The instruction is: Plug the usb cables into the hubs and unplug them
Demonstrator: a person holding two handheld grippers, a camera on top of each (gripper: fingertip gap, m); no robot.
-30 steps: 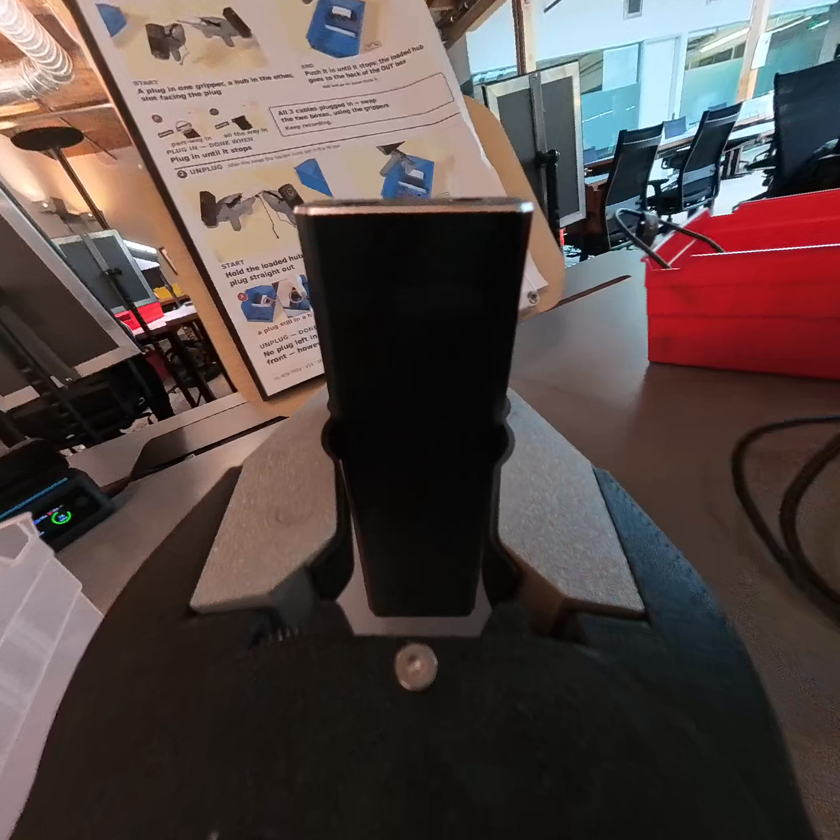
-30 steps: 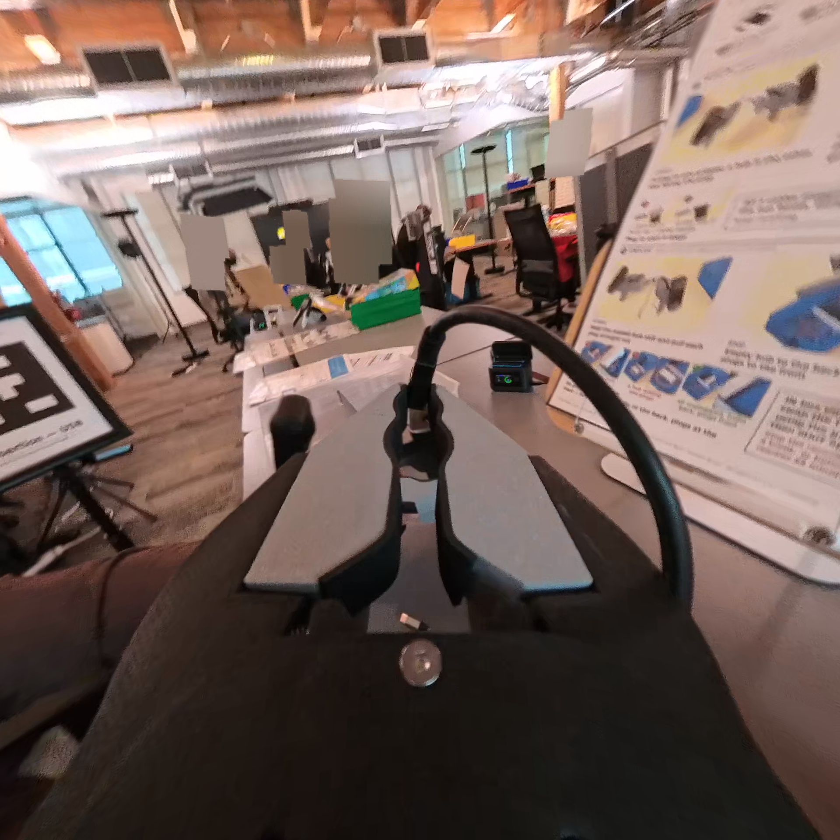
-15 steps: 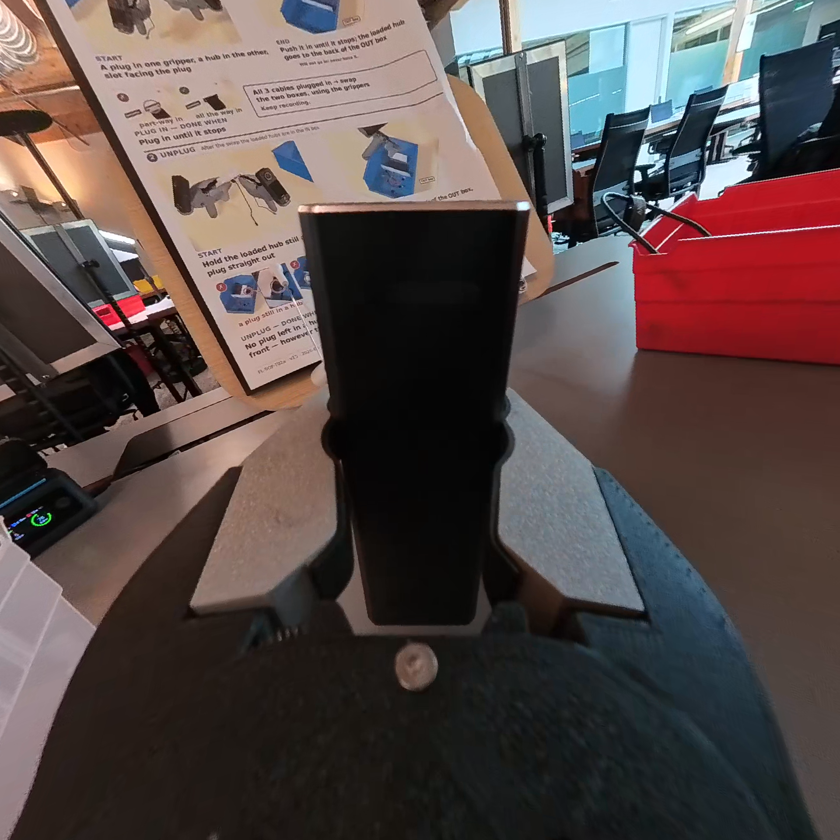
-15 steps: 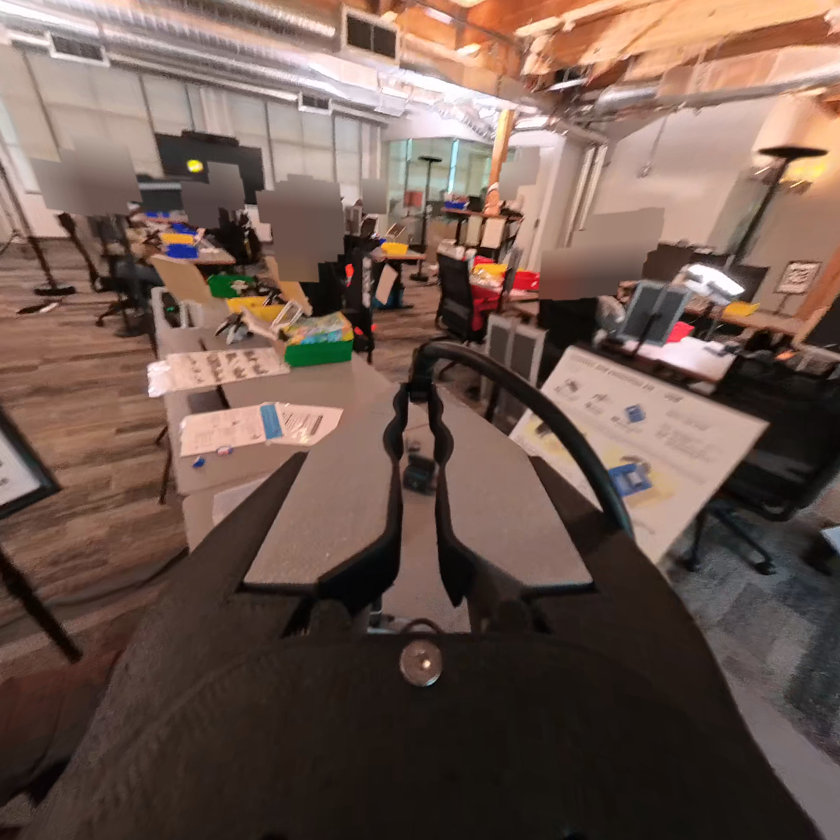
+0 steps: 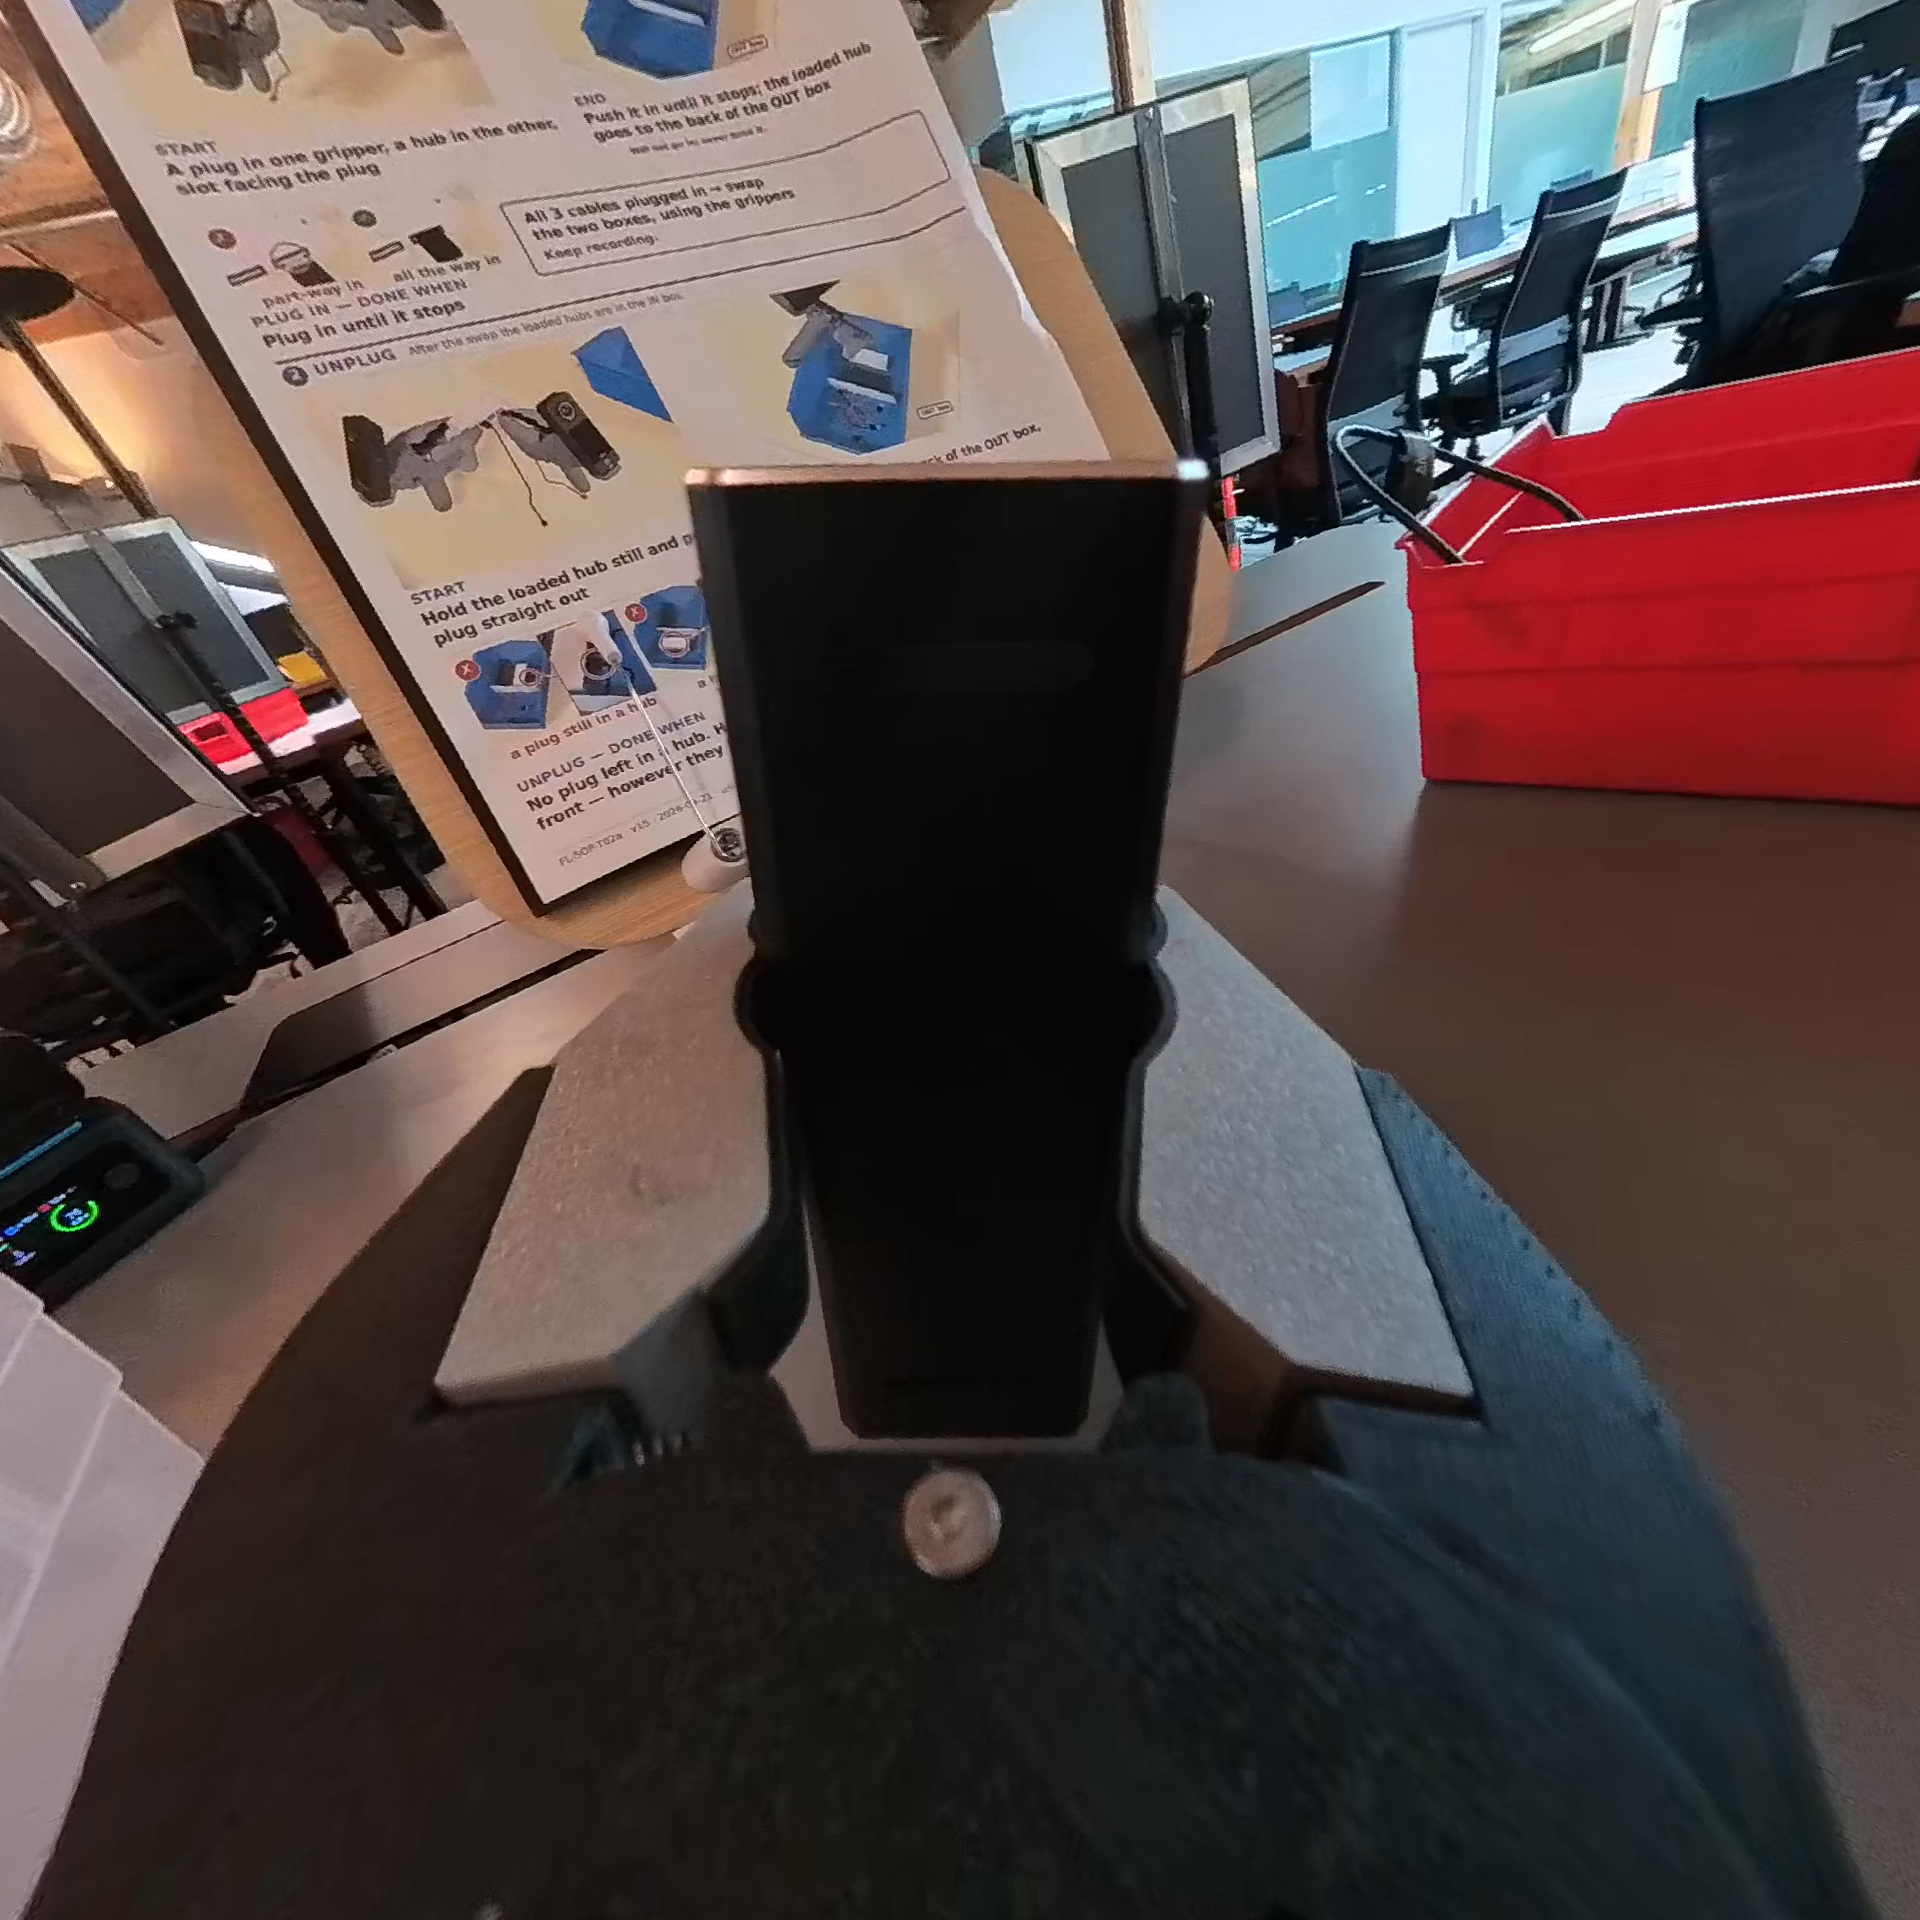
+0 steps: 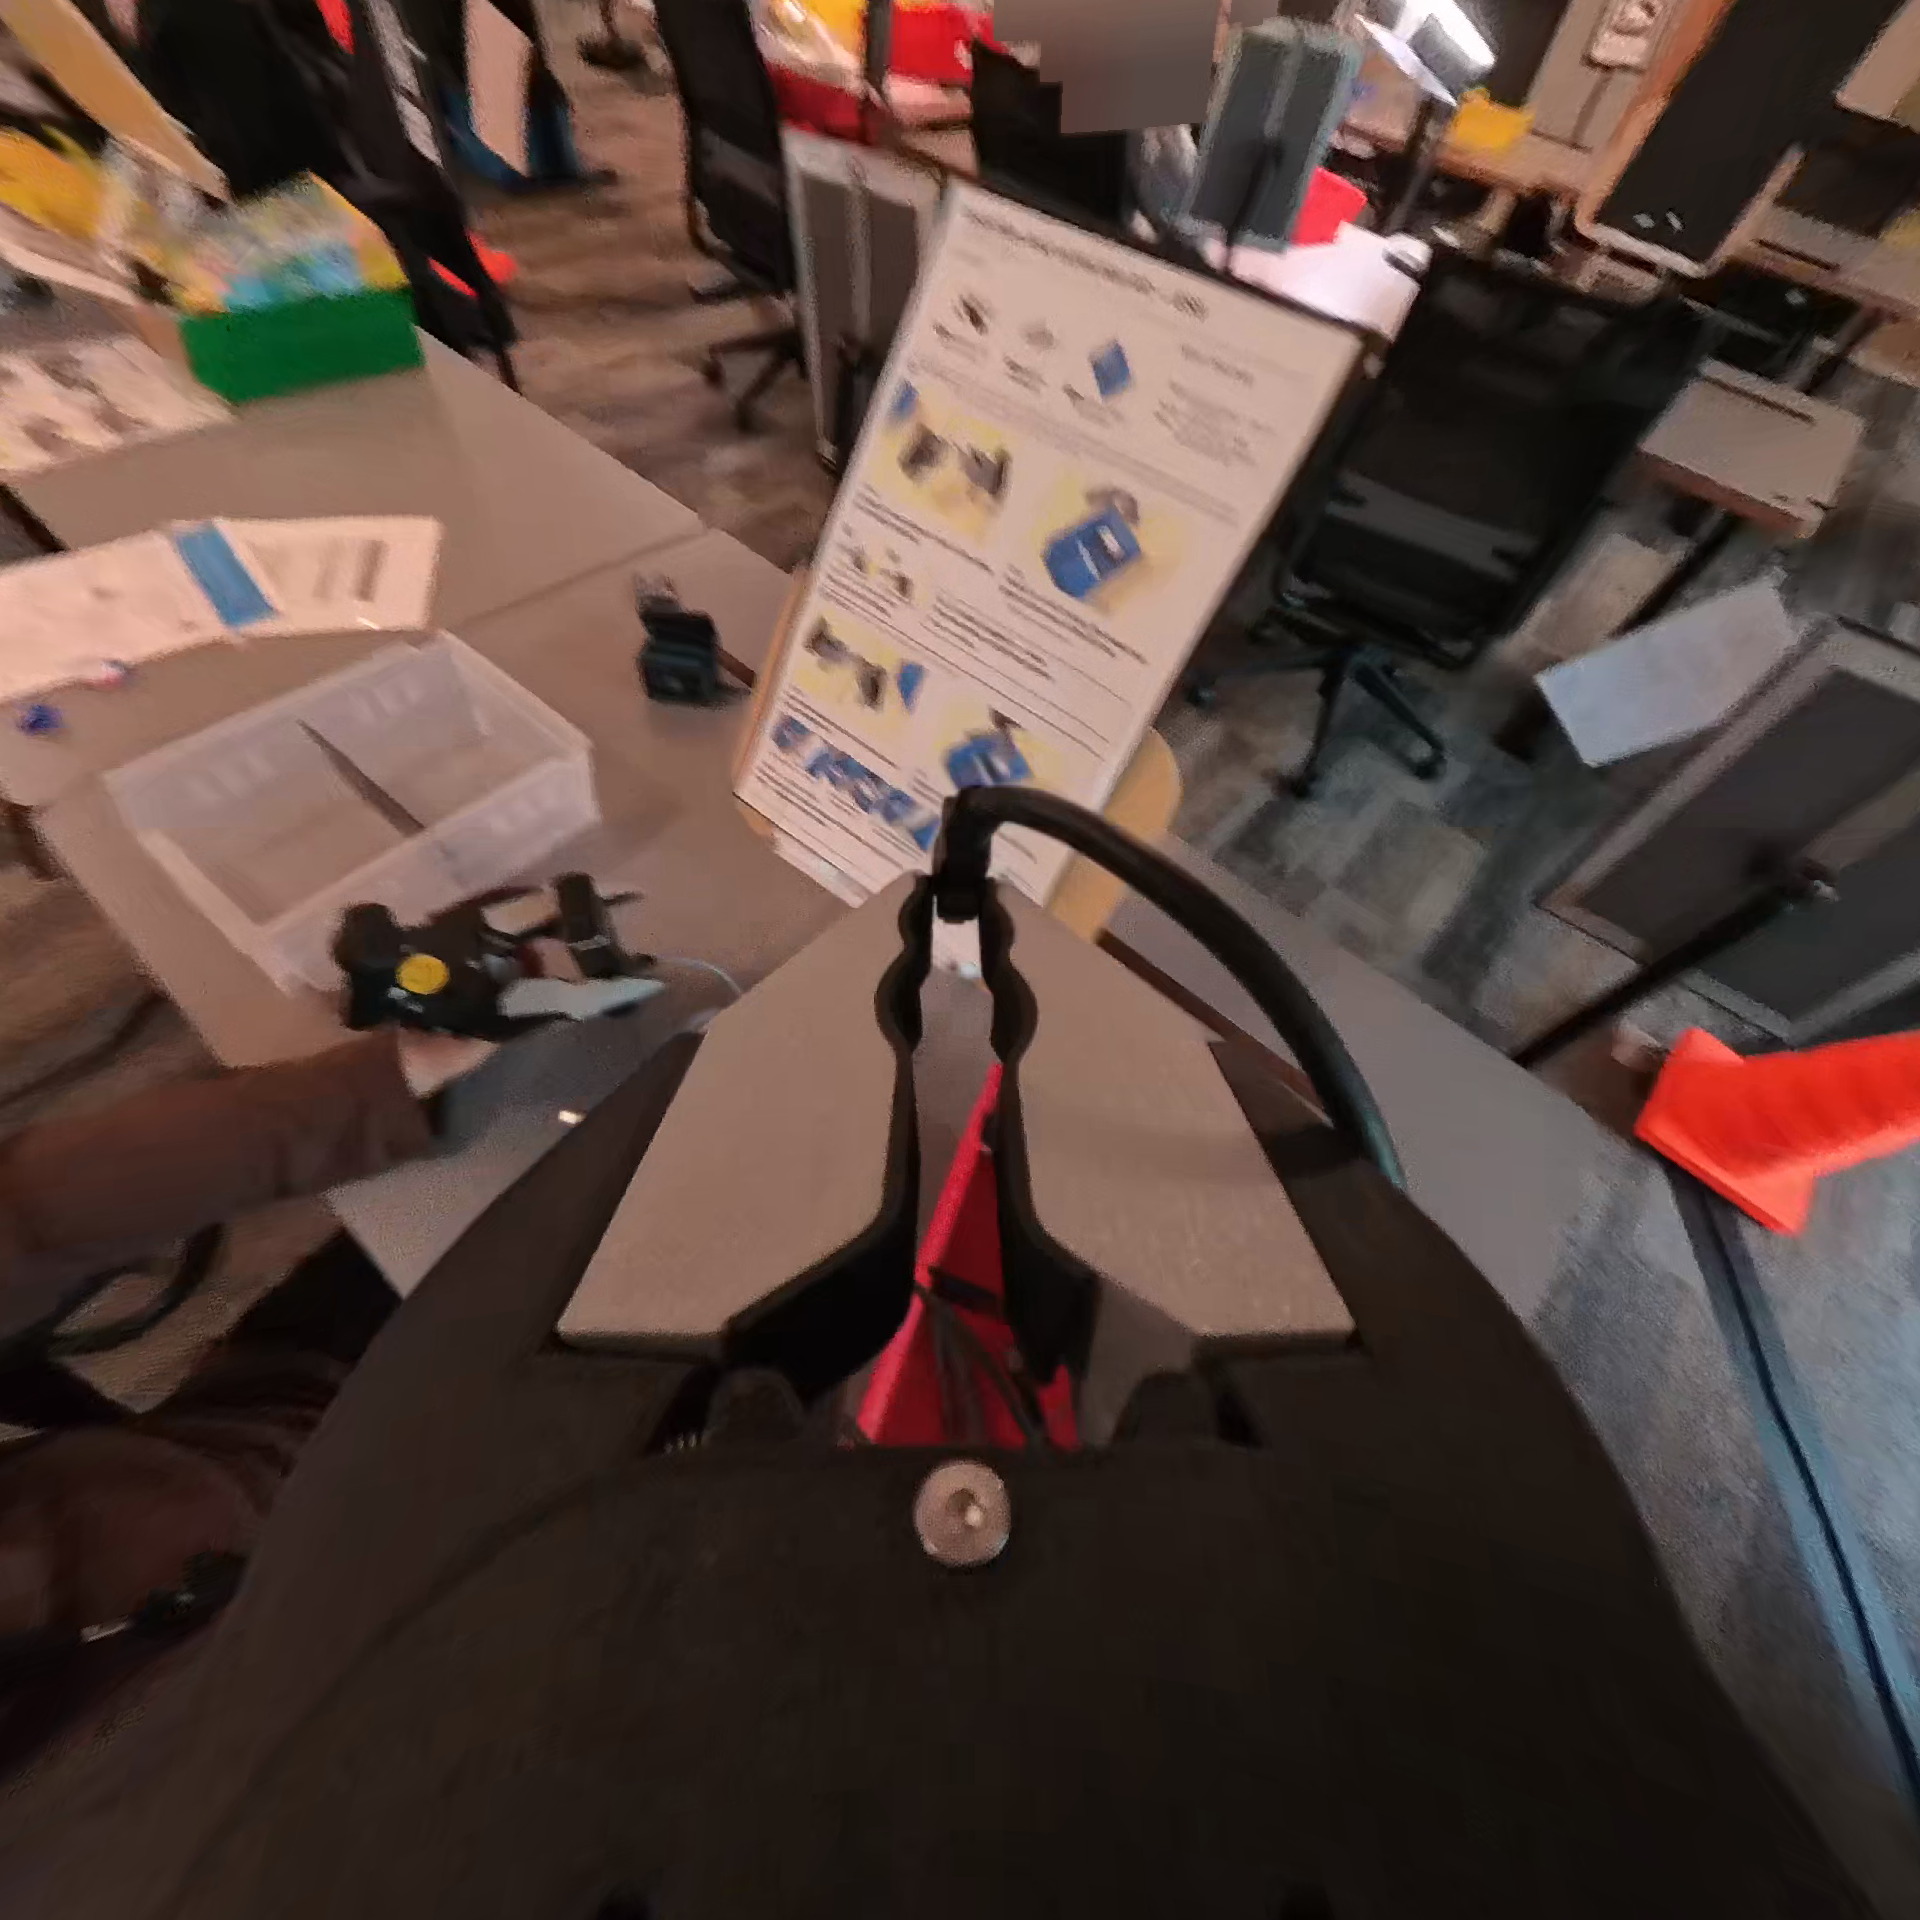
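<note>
Hub [image 5: 951,935], a flat black slab, stood upright and clamped between the left gripper's [image 5: 951,971] grey fingers [image 5: 1262,1164], its far end poking above them. Beyond it stretched a dark brown table [image 5: 1558,1039], bare on the right until the red bins [image 5: 1683,634] at the far right, a black lead hanging over their rim. An instruction poster [image 5: 582,343] with printed steps and photos leaned at the far left, and a small black device with a lit screen [image 5: 73,1205] sat at the near left edge. Office chairs [image 5: 1538,301] and glass walls filled the room behind.

Over on the right, the right gripper [image 6: 956,914] was clenched on the plug of a black usb cable [image 6: 1174,914], which arched away to the right. This view was blurred. Below lay a grey table [image 6: 540,499] with a clear plastic bin [image 6: 343,790], loose papers [image 6: 218,592] and a green box [image 6: 301,343] farther off; the left gripper [image 6: 478,971] showed at the near left. Red bin [image 6: 956,1299] peeked between the fingers, with carpeted floor open to the right.
</note>
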